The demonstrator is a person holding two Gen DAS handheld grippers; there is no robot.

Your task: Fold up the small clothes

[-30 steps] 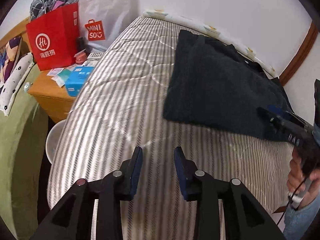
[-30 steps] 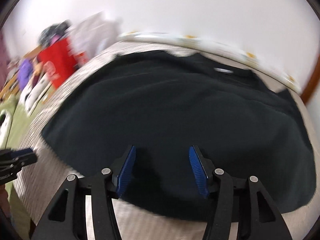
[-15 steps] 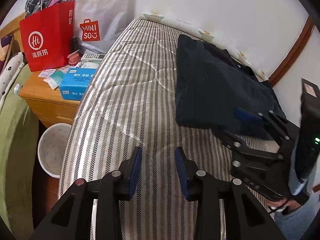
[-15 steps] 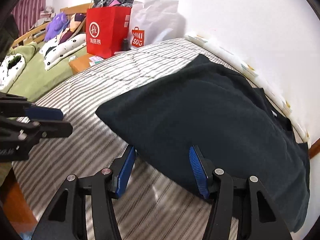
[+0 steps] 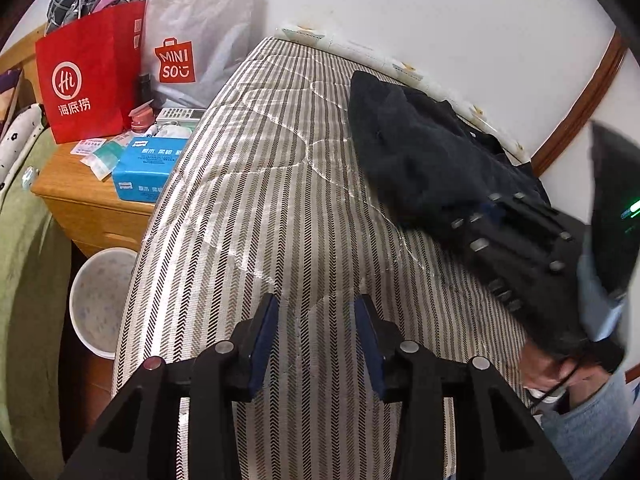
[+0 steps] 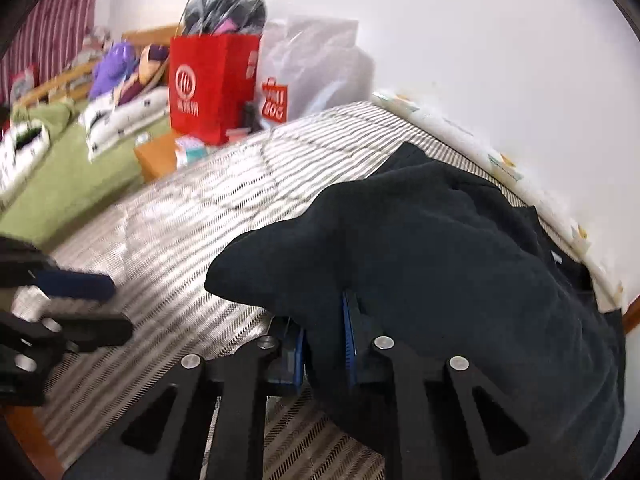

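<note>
The right gripper (image 6: 324, 344), open a second ago, is closing its jaws on the near edge of the dark garment (image 6: 440, 264) lying at the wall side of the striped mattress (image 5: 256, 208), so a fold is probably starting, while the left gripper (image 5: 316, 344) is opening over bare mattress beside the garment, holding nothing.

Striped quilted mattress (image 5: 256, 208), dark garment (image 6: 440, 248) bunched on its far side near wall

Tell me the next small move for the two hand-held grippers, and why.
Probably bring the left hand-held gripper to the dark garment's near edge. Its jaws are opening over bare striped mattress, while the right hand-held gripper is closing on the hem; a fold likely needs both corners.
</note>
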